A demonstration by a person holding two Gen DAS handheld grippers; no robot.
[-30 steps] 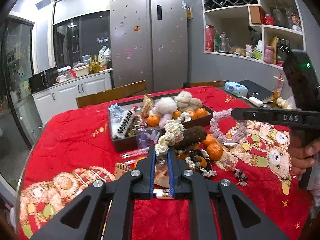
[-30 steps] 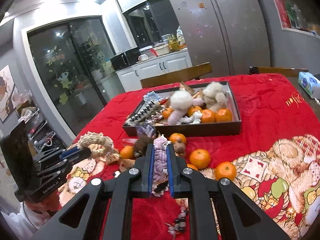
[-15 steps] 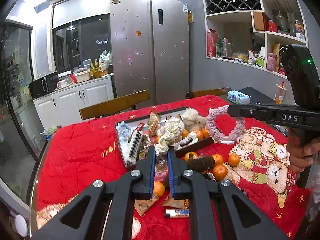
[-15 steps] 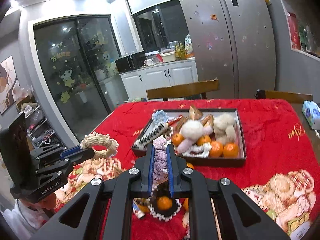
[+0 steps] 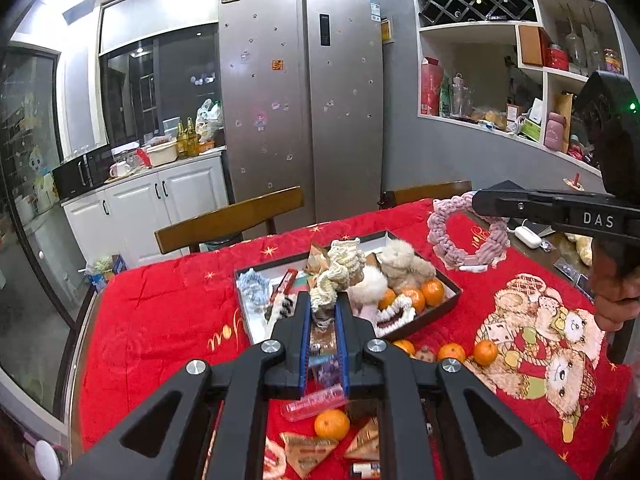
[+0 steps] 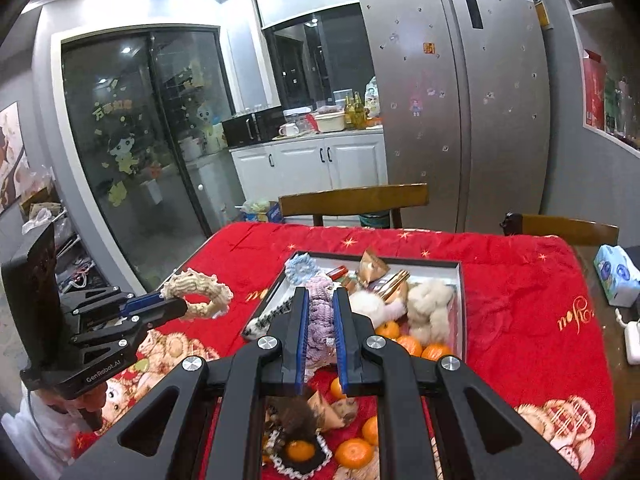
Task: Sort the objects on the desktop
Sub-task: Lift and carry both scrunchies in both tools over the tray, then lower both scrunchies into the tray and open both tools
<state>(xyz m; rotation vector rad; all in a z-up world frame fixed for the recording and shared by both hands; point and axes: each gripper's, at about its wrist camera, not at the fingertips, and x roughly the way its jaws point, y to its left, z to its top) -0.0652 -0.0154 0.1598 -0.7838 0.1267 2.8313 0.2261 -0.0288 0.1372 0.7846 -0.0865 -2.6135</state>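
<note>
My left gripper point(image 5: 324, 312) is shut on a cream braided rope ring point(image 5: 340, 276) and holds it in the air over the near edge of the dark tray point(image 5: 450, 286). It also shows in the right wrist view point(image 6: 198, 294). My right gripper point(image 6: 320, 308) is shut on a pink-lilac braided rope ring point(image 6: 320, 312), seen from the left wrist view point(image 5: 464, 236) hanging right of the tray. The tray point(image 6: 460, 280) holds plush toys, tangerines, a blue scrunchie and snack packets.
Loose tangerines point(image 5: 484, 352), a tube, snack packets point(image 5: 308, 450) and a brown scrunchie point(image 6: 296, 420) lie on the red cloth point(image 5: 160, 320) near the front. Wooden chairs point(image 5: 232, 216) stand at the far side. A tissue pack point(image 6: 616, 276) and charger sit at the right edge.
Both grippers have risen and pulled back with their rope rings, so the table and tray sit lower and further away in both views. Both stay shut.
</note>
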